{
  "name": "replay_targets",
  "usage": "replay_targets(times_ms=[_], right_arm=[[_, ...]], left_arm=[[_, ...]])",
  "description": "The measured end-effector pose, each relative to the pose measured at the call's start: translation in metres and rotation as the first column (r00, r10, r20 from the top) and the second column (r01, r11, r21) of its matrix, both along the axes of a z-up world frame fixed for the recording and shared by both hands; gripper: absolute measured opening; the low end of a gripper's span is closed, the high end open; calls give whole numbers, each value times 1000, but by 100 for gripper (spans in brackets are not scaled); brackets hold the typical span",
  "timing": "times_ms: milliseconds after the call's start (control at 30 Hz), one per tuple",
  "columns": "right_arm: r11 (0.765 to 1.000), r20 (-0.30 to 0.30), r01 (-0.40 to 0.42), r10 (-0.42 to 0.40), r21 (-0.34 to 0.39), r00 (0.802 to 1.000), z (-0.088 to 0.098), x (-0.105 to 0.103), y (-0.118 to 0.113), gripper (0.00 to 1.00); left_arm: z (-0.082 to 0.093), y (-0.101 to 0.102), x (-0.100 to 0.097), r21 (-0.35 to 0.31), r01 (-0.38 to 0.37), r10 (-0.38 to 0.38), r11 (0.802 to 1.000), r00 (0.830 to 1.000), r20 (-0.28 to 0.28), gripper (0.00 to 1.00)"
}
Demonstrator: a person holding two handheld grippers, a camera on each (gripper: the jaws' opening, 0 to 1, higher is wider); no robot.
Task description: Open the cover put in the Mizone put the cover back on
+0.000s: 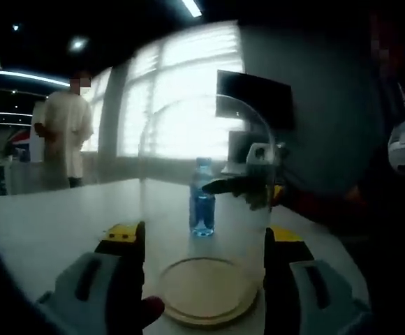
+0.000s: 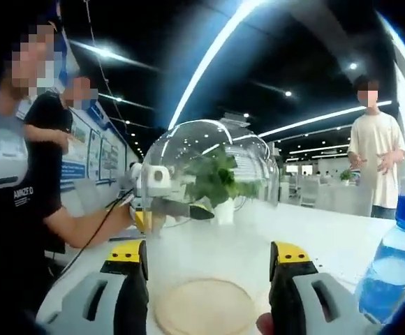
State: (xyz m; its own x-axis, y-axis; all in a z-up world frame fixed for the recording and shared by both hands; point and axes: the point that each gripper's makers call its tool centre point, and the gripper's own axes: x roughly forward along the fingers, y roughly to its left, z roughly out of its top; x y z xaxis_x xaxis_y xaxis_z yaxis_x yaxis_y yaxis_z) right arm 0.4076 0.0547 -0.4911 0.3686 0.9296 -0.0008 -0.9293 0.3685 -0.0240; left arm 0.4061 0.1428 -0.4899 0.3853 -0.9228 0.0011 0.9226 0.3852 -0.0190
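A clear glass dome cover (image 1: 202,160) stands between the jaws of my left gripper (image 1: 202,241), which is shut on its sides and holds it above the round wooden base (image 1: 206,293). Through the glass I see the blue Mizone bottle (image 1: 202,199) upright on the white table, with my right gripper (image 1: 248,190) beyond it. In the right gripper view the cover (image 2: 213,164) hangs ahead, held by the left gripper (image 2: 181,208). My right gripper (image 2: 206,255) is open over the wooden base (image 2: 206,307). The Mizone bottle (image 2: 398,269) stands at the right edge.
The white table (image 1: 49,223) stretches left and ahead. A person in a white shirt (image 2: 377,153) stands beyond its far side. A person in a black shirt (image 2: 28,195) is close on the left. A dark monitor (image 1: 255,94) and green plant (image 2: 213,178) sit behind.
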Motion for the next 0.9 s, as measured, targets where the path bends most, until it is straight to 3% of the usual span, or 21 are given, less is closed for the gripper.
replay_targets(times_ms=[167, 333, 433, 567, 700, 767, 900], right_arm=[[999, 2, -26, 26, -21, 1000, -3, 7, 3, 69], [998, -15, -56, 56, -23, 998, -4, 7, 5, 69], [992, -56, -87, 83, -87, 995, -9, 6, 6, 69], [984, -32, -107, 103, -142, 994, -3, 7, 11, 71], [988, -21, -111, 109, -109, 994, -6, 8, 13, 73], [988, -69, -125, 120, -89, 990, -9, 9, 15, 74], [989, -78, -141, 138, -46, 987, -11, 11, 16, 76]], left_arm=[[-3, -1, 8, 31, 41, -40, 999, 999, -31, 60], [-1, -2, 10, 80, 60, -61, 995, 998, 1, 61], [-1, -2, 13, 82, 77, -77, 994, 997, -2, 61], [-1, -3, 13, 87, 90, -91, 992, 996, 5, 61], [-1, -4, 14, 76, 100, -100, 992, 995, -11, 62], [-1, -4, 13, 62, 102, -102, 993, 995, -16, 62], [-2, -3, 13, 19, 117, -116, 993, 992, -42, 62]])
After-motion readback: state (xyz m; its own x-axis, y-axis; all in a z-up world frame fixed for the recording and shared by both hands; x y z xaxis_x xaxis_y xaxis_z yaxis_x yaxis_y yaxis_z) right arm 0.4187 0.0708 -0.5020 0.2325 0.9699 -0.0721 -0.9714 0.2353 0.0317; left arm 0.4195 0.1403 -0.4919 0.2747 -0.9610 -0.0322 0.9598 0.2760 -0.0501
